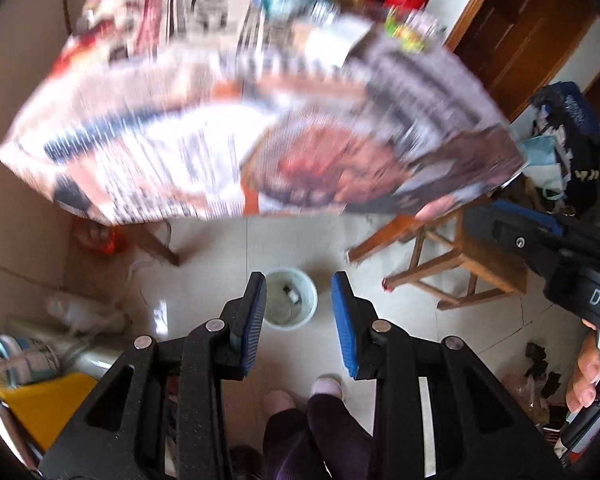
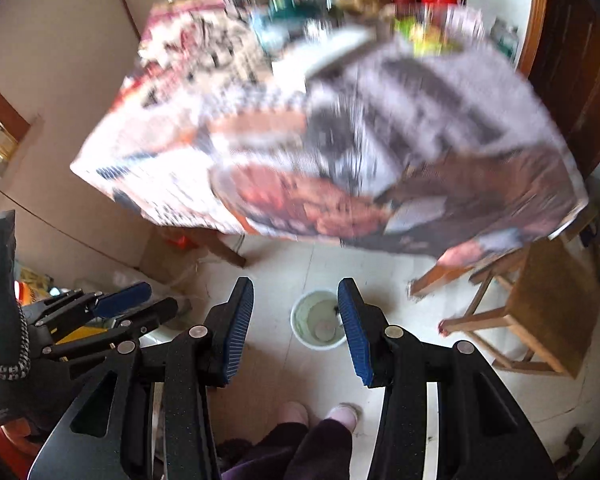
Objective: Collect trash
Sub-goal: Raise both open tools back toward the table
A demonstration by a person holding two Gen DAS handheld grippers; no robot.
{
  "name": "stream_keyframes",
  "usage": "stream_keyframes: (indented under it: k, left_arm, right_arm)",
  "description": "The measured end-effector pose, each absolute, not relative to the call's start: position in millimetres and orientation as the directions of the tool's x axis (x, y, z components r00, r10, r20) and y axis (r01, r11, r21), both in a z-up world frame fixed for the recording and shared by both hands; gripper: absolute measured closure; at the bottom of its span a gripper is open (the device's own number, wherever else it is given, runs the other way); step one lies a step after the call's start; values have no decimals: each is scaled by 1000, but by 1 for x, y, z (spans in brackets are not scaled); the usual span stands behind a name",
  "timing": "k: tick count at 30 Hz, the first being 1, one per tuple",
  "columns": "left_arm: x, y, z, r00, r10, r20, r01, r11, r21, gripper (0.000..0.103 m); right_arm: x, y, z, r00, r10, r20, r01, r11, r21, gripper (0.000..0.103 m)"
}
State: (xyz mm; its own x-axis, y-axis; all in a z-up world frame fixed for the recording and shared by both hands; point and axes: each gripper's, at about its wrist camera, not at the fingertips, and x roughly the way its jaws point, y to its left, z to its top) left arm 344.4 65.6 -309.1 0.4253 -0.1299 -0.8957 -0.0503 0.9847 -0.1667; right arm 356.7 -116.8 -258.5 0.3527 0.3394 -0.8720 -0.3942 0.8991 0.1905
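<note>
Both grippers point steeply down at the floor, and both are empty. My left gripper (image 1: 299,292) stands with its blue pads parted and nothing between them; my right gripper (image 2: 296,298) is the same, pads apart, only floor and bucket showing in the gap.

Location of the task's things: a pale bucket (image 1: 310,288) stands on the tiled floor just ahead of my feet, in front of the table (image 1: 220,120). It is upright, mouth facing up, with a few small scraps lying in the bottom. In the left wrist view the bucket sits almost centred between the fingers; in the right wrist view it (image 2: 300,320) lies partly behind the right-hand finger, so it is slightly off that gripper's line.

Key relation: the bucket lies below and a little forward of both grippers, well apart from the fingertips. The table, covered with printed newspaper, is blurred; jars and a red container crowd its far side. I cannot pick out any single piece of trash on it.

Judgement: with both hands empty over the bucket, the next piece must come from the table, up and ahead. Neither hand is clearly nearer. A wooden stool (image 2: 540,304) stands to the right of the bucket, near the right hand's path.
</note>
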Motion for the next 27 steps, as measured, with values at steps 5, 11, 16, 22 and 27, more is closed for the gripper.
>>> stream_keyframes:
  k: [5,11,16,22,27]
  left_arm:
    - [334,66,-250,502,-120,-856,9,991,-133,68]
    - [325,64,-203,560,-131,-818,44,991,-129,62]
    - [330,54,-177,600,-148,-786,71,989,-132,49]
    - [362,42,-166,599,-174,-782,111,985,-134,44]
    - [401,35,-165,612,-153,-776,86,988,-127,44]
  right_arm:
    - [344,-121,-207,416,336,-845,-384,907,172,63]
    - [336,-128,-154,503,340,-795,-360,918,165,63]
    - [336,-137,-129,572,328,-752,-330,931,155,60]
    - [357,-158,-122,626,274,-730,-253,957,142,36]
    - [393,-177,-122,625,273,-731,-257,957,137,36]
